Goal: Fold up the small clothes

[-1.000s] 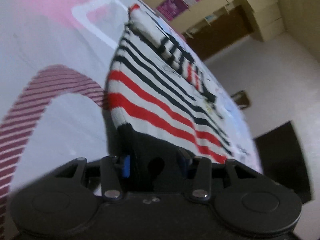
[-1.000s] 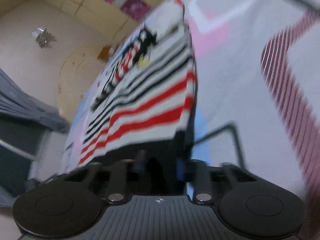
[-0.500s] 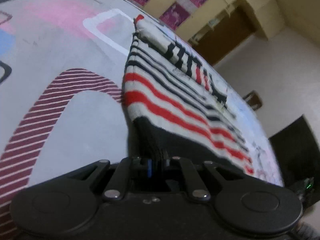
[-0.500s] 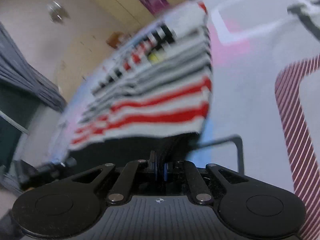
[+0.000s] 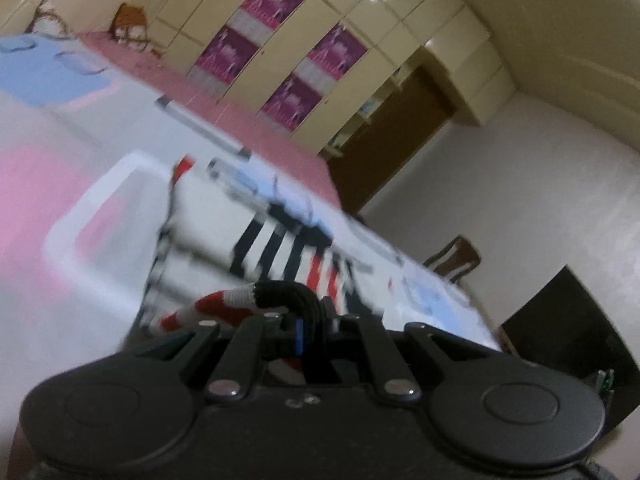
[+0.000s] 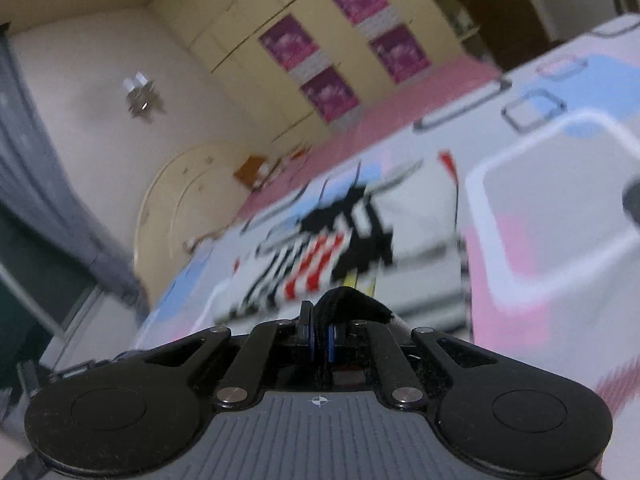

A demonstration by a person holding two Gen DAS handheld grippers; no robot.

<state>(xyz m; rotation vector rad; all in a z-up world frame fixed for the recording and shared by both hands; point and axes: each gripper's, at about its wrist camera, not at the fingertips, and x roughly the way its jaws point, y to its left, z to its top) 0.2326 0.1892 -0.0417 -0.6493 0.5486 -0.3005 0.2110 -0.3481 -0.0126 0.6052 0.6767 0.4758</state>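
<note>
A small knit sweater, white with black and red stripes and a black hem, lies on the bed. In the left wrist view its upper part (image 5: pixel 208 216) lies flat ahead. My left gripper (image 5: pixel 308 334) is shut on the black hem, lifted off the bed with a red and white fold beside it. In the right wrist view the sweater (image 6: pixel 416 216) lies ahead, blurred. My right gripper (image 6: pixel 320 338) is shut on the other end of the black hem, raised above the sweater.
The sweater lies on a bedsheet (image 5: pixel 48 208) printed with pink, blue and white shapes, also in the right wrist view (image 6: pixel 560 240). Cream wardrobes with purple posters (image 5: pixel 280 52) stand beyond the bed. A wooden chair (image 5: pixel 456 256) stands past the bed's far edge.
Both grippers closed on the black hem, then lifted it off the bed and carried it forward over the sweater. The striped lower part has dropped out of sight below the grippers.
</note>
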